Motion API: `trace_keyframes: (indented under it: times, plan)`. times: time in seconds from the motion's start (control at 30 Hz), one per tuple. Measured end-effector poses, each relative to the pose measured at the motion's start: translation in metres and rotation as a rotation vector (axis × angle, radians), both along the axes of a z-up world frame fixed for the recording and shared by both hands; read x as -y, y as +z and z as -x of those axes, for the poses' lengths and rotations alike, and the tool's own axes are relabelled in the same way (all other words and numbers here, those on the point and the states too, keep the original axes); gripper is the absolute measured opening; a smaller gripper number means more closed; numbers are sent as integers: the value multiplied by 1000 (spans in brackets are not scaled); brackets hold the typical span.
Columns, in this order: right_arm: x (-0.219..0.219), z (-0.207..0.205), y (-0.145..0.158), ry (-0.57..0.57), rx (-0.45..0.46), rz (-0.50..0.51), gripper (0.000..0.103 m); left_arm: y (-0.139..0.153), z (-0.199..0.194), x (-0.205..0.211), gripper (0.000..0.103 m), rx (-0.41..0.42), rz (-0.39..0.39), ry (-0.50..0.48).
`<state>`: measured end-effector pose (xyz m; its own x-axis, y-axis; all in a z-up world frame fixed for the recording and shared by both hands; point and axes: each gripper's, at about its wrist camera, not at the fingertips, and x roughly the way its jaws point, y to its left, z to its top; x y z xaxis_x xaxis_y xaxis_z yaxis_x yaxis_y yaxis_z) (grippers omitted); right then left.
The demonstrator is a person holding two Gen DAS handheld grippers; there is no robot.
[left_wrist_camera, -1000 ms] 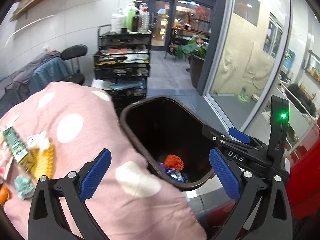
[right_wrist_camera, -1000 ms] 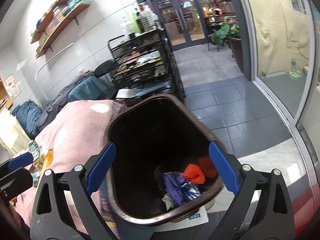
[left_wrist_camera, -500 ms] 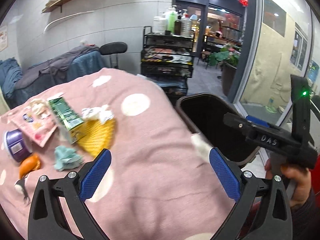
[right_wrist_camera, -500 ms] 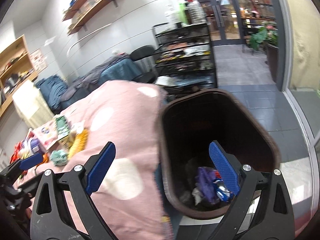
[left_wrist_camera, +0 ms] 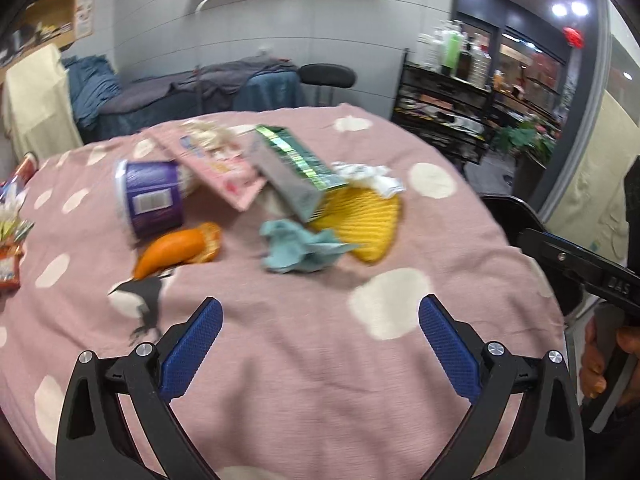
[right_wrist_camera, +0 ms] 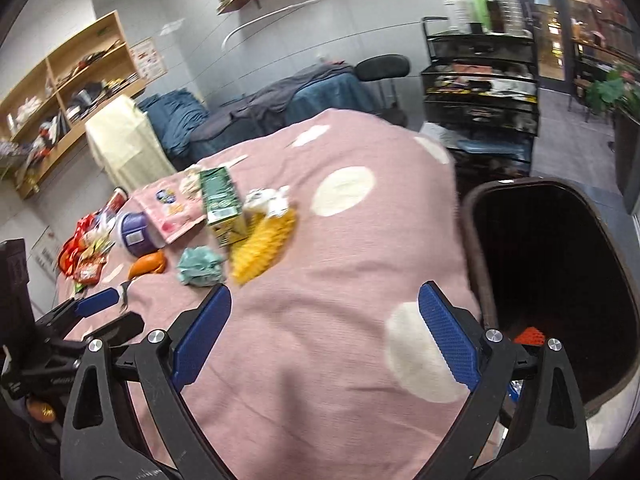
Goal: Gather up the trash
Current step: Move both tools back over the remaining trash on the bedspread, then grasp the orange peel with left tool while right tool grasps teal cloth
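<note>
Both pairs of jaws stand wide apart with nothing between them. The left gripper (left_wrist_camera: pixel 318 340) hovers over the pink cloth with white spots (left_wrist_camera: pixel 320 380) that covers the table, its 2 blue-padded fingers (left_wrist_camera: pixel 191 354) pointing toward a cluster of trash further in. The right gripper (right_wrist_camera: pixel 324 340) hangs over the same cloth, nearer its right edge, and the left gripper also shows at the left side of that view.

In the cluster, a crumpled teal paper wad (left_wrist_camera: pixel 300 250) lies nearest the left gripper, touching a yellow ribbed plastic sheet (left_wrist_camera: pixel 366 222). A green and grey carton (left_wrist_camera: pixel 296 172) lies tilted over the yellow sheet, with crumpled white tissue (left_wrist_camera: pixel 368 176) just beside it. A flat pink packet (left_wrist_camera: pixel 218 170) leans against the carton's left side, and a purple round tub (left_wrist_camera: pixel 150 196) lies on its side beside that. An orange wrapper (left_wrist_camera: pixel 178 250) sits just below the tub.

The dark brown plastic bin (right_wrist_camera: pixel 476 240) stands beside the table's right edge, well apart from the cluster. An orange net-like scrap (right_wrist_camera: pixel 530 336) lies at its bottom.
</note>
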<state>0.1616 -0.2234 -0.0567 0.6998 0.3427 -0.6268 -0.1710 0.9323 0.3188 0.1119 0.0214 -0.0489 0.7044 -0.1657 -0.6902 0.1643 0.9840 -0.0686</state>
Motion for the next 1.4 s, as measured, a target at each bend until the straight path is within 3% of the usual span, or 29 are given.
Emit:
trace_keyframes:
  times: [0.2,0.3,0.57,0.87,0.93,1.03,1.1,1.4]
  plan:
    - [-43,-12,-2,118,-24,10,94,-5,-6,-45,97,-23,-4,100]
    - [-67,-22,-2,195,-42,15,94,-4,-12,-61,97,-15,-48,136]
    - [-130,-60,-12,342,-127,65,92,-10,-51,-87,88,-51,-113,136]
    - [-179,-99,-31,412,-217,138,69,-27,-88,-92,63,-163,-59,45]
    - [-186,-104,-40,434,-256,146,46,-27,-85,-88,55,-160,-60,26]
    - [-185,-104,-42,423,-256,145,23,-24,-80,-86,43,-148,-55,29]
    - [-182,-99,-36,426,-213,119,19,-23,-77,-87,33,-141,-33,42]
    - [-169,-77,-11,376,-24,110,17,-2,-45,-91,24,-66,96,115]
